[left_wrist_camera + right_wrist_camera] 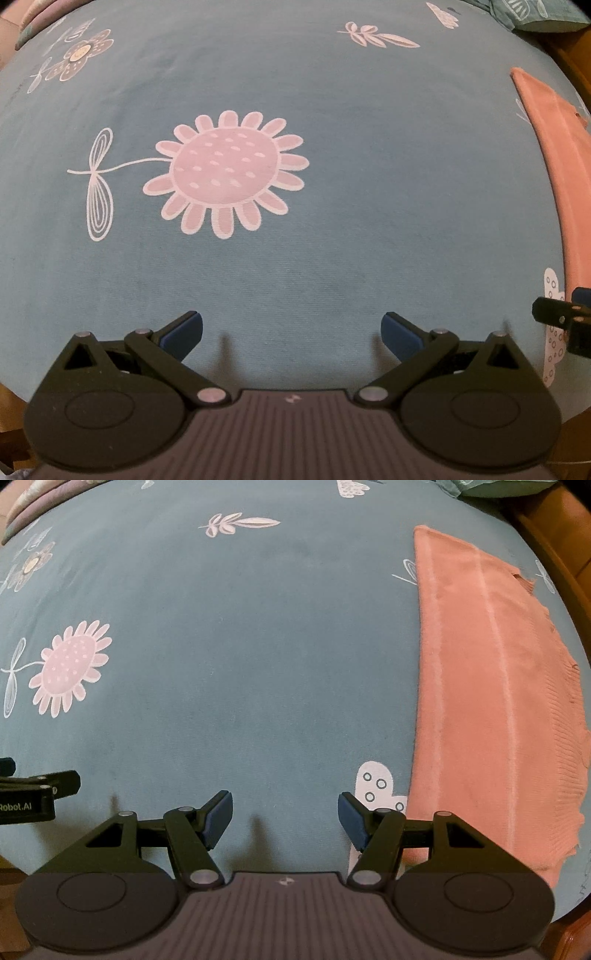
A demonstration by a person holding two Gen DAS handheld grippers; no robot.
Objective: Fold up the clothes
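The pink cloth (pixel 491 701) lies flat on the sheet (pixel 258 664), just right of your right gripper (pixel 286 818). Both grippers' fingers are spread and empty; the left gripper (pixel 291 332) hangs further left of the cloth. Pinch one layer at the near edge.

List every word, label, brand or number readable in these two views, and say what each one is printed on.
"Robot.AI": white lettering on the black body of the left gripper, seen at the left edge of the right wrist view; the frame edge may cut off its start.
A small pale logo mark, no letters, sits on the ribbed grey housing of each gripper.
The blue bedsheet and the pink cloth carry no text.
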